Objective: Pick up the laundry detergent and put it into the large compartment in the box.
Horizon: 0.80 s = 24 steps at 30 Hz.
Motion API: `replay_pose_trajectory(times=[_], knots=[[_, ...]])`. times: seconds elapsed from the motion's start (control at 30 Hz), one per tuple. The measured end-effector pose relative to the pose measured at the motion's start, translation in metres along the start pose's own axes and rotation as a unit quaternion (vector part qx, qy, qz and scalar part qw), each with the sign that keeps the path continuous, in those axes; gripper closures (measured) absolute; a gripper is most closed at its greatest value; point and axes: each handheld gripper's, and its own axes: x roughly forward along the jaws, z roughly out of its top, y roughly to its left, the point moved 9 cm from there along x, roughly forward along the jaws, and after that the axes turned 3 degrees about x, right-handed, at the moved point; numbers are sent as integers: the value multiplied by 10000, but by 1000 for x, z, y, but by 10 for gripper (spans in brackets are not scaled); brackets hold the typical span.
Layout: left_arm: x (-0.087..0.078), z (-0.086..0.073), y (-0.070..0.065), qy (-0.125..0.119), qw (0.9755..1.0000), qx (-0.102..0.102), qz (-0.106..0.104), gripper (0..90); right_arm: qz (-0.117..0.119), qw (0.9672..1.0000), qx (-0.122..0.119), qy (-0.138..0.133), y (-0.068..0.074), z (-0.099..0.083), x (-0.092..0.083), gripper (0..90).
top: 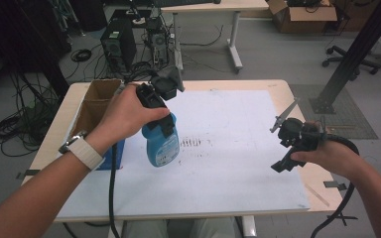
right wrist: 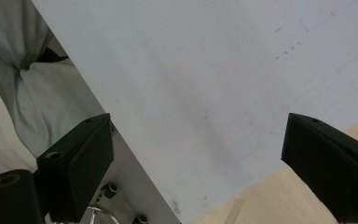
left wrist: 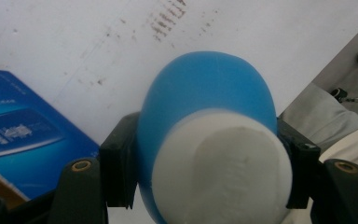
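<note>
The table [top: 278, 94], under a big white sheet [top: 228, 148], takes up most of the room in front of the person. Off beyond the left gripper sits an open cardboard box [top: 96, 101], and just below that gripper's hand a flat blue carton [left wrist: 23, 140] lies on the sheet beside the box.

The left gripper [top: 162, 116] is clamped on a blue bottle [top: 161, 146] with a white cap [left wrist: 223, 172]. Its jaws pinch the bottle's upper body from both sides, and the bottle hangs under the hand, held up off the sheet or barely touching it; I can't tell which. The right gripper [top: 285, 144] waits well off to the other side near the table's edge, jaws spread wide, with nothing between them but sheet.

To me this looks like the carrying step: bottle grasped and in transit. The next move probably calls for keeping the squeeze firm and the bottle upright while swinging it toward wherever it goes, perhaps the box just beyond the hand, then lowering before letting go.
</note>
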Motion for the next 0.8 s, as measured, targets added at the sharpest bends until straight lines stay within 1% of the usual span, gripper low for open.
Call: replay_pose_trajectory(times=[0.07, 0.13, 0.2, 0.27, 0.33, 0.4, 0.43, 0.47, 0.5, 0.6, 0.63, 0.67, 0.73, 0.77, 0.8], knots=[[-9, 0, 3, 14, 10000, -64, 0, 369, 4, 10000, -7, -19, 0, 1, -1, 90], [-21, 1, 8, 3, 9997, -233, -18, 369, 3, 10000, -26, -10, 1, 1, -1, 92], [-31, 1, 13, 22, 9995, -324, -3, 369, -5, 10000, -31, 3, 1, 0, -1, 92], [-43, 1, 17, -23, 9991, -418, 43, 369, -1, 10000, -17, -18, 1, 1, -2, 92], [-53, 1, 23, -57, 9984, -558, 57, 369, -2, 10000, -22, -21, 1, 0, -3, 92], [-62, 0, 29, -41, 9977, -668, 68, 369, -3, 10000, -22, -17, 0, 0, -3, 92], [-69, -1, 34, -49, 9969, -776, 98, 369, -2, 10000, -22, -21, 0, 0, -3, 92], [-69, -1, 34, -49, 9969, -776, 98, 370, -2, 10000, -22, -21, 0, 0, -3, 92], [-77, -3, 40, -22, 9960, -885, 116, 370, 4, 10000, -19, -29, 1, -1, -3, 92], [-88, -6, 50, -18, 9941, -1071, 169, 370, 13, 10000, -9, -13, 1, -2, -3, 92], [-93, -7, 54, -20, 9931, -1154, 211, 370, 8, 10000, -25, -7, 0, -2, -2, 92], [-93, -7, 54, -20, 9931, -1154, 211, 370, 8, 10000, -25, -7, 0, -2, -2, 92], [-100, -10, 62, -66, 9906, -1339, 272, 370, 19, 10000, -17, -21, 0, -2, -1, 92], [-108, -13, 70, -94, 9880, -1508, 309, 370, 26, 10000, -26, -27, 0, -1, 0, 92], [-108, -13, 70, -94, 9880, -1508, 309, 370, 26, 10000, -43, -30, 0, -1, 0, 92]])
